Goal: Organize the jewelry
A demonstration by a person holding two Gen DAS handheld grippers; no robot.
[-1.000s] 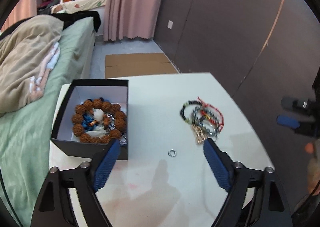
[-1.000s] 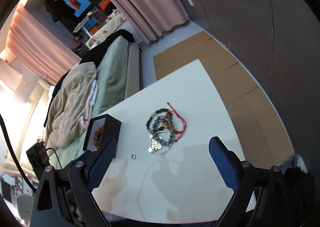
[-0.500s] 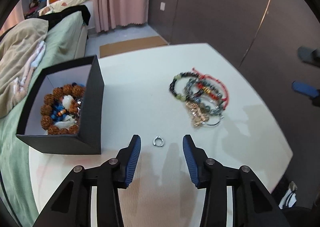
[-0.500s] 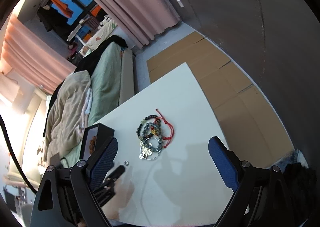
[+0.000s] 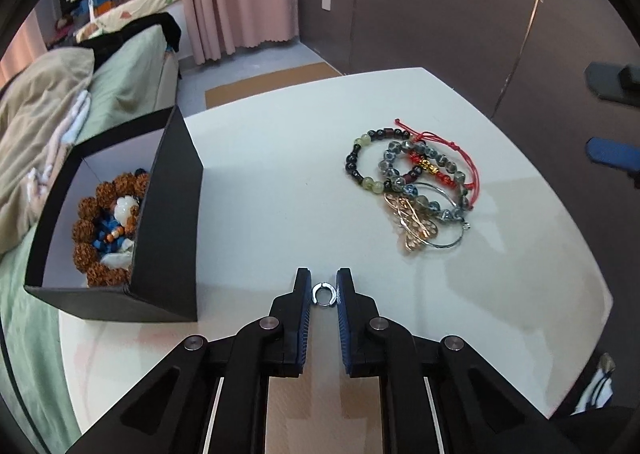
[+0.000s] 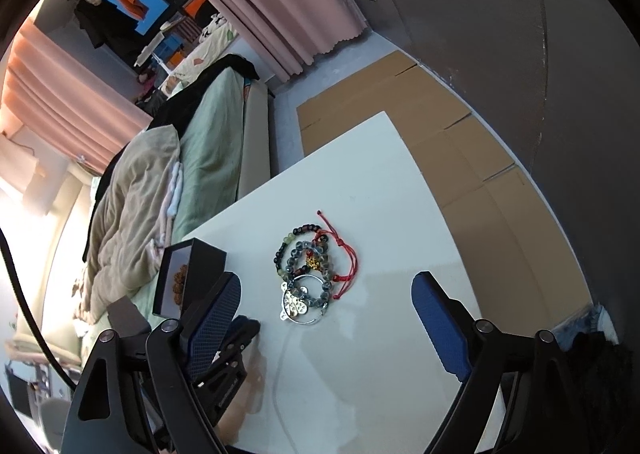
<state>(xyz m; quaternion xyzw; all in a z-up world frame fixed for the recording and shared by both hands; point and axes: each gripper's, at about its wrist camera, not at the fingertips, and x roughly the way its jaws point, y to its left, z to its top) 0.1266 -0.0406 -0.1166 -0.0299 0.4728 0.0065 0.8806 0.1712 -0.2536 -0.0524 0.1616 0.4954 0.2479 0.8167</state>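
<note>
A small silver ring (image 5: 323,294) lies on the white table (image 5: 272,173), held between the tips of my left gripper (image 5: 323,288), which is shut on it. A pile of bead bracelets, a red cord and a gold pendant (image 5: 416,183) lies to the right; it also shows in the right wrist view (image 6: 314,270). A black box (image 5: 168,221) at the left holds a brown bead bracelet (image 5: 104,230). My right gripper (image 6: 326,306) is open and empty, raised above the table near the pile. The left gripper shows in the right wrist view (image 6: 240,334).
A bed with green sheet and beige blanket (image 5: 48,105) adjoins the table's left side. Cardboard (image 6: 440,125) lies on the floor beyond the far edge. A dark wall (image 5: 440,5) stands at the right. The black box (image 6: 192,274) sits at the table's left edge.
My left gripper moved down and forward to the ring and its jaws closed from wide open onto it. The right gripper stayed raised and open.
</note>
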